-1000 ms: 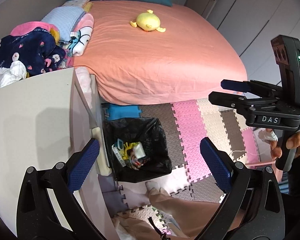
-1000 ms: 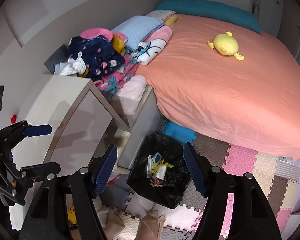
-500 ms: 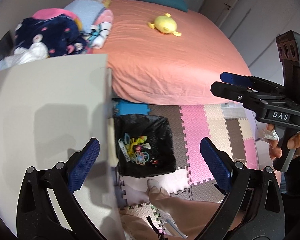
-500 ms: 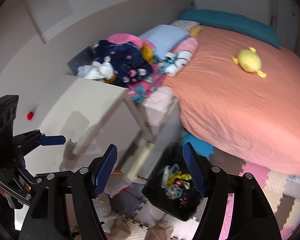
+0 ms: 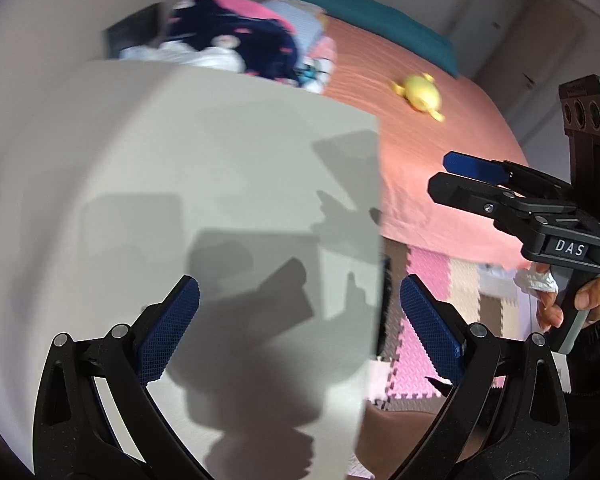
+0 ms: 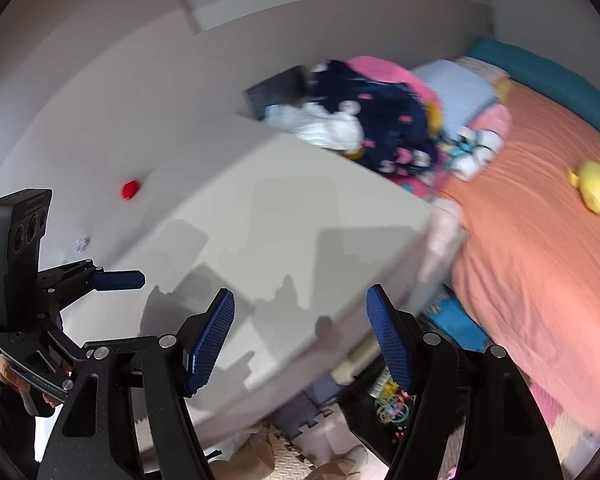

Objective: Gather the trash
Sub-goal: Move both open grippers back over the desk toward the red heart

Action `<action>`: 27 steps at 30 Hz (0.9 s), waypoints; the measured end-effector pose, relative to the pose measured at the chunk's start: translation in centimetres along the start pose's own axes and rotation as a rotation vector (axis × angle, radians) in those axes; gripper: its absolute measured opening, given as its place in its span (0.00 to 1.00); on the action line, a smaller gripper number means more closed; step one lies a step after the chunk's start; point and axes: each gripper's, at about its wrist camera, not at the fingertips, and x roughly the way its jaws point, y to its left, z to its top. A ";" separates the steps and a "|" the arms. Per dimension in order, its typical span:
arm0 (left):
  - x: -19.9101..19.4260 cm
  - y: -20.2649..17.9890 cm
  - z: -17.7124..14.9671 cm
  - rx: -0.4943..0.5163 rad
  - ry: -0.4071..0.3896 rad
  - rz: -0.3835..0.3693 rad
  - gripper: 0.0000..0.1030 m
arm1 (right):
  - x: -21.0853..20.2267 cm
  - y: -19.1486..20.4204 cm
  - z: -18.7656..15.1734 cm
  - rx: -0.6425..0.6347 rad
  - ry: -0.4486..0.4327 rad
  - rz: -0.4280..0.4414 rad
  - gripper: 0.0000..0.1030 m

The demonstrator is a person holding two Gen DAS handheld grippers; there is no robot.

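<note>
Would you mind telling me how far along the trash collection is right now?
Done: the black bin bag on the floor already holds colourful scraps. In hand: nothing; the left hand-held gripper and right hand-held gripper are open. Left: a small red item and a pale scrap on the cabinet top.

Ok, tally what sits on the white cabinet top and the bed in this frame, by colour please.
Red: 1, a small red object on the white cabinet top.
Pale purple: 1, a small crumpled scrap, too blurred to identify.
Yellow: 1, a plush toy on the bed.
Total: 3.
</note>
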 end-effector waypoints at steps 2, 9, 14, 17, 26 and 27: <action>-1.1 2.1 -1.0 -0.052 -0.017 0.035 0.94 | 1.2 2.0 0.7 -0.033 0.005 0.032 0.67; -4.5 9.0 -4.5 -0.222 -0.052 0.136 0.94 | 5.3 8.9 2.4 -0.131 0.035 0.131 0.67; -7.0 13.2 -6.4 -0.319 -0.094 0.204 0.94 | 8.1 13.8 3.8 -0.188 0.054 0.188 0.67; -8.3 15.5 -7.5 -0.383 -0.118 0.240 0.94 | 9.7 16.4 4.7 -0.217 0.064 0.219 0.67; -10.4 22.7 -9.9 -0.568 -0.161 0.371 0.94 | 13.8 22.7 7.1 -0.271 0.060 0.266 0.83; -10.5 23.4 -10.0 -0.590 -0.167 0.382 0.94 | 14.4 23.4 7.4 -0.278 0.061 0.265 0.83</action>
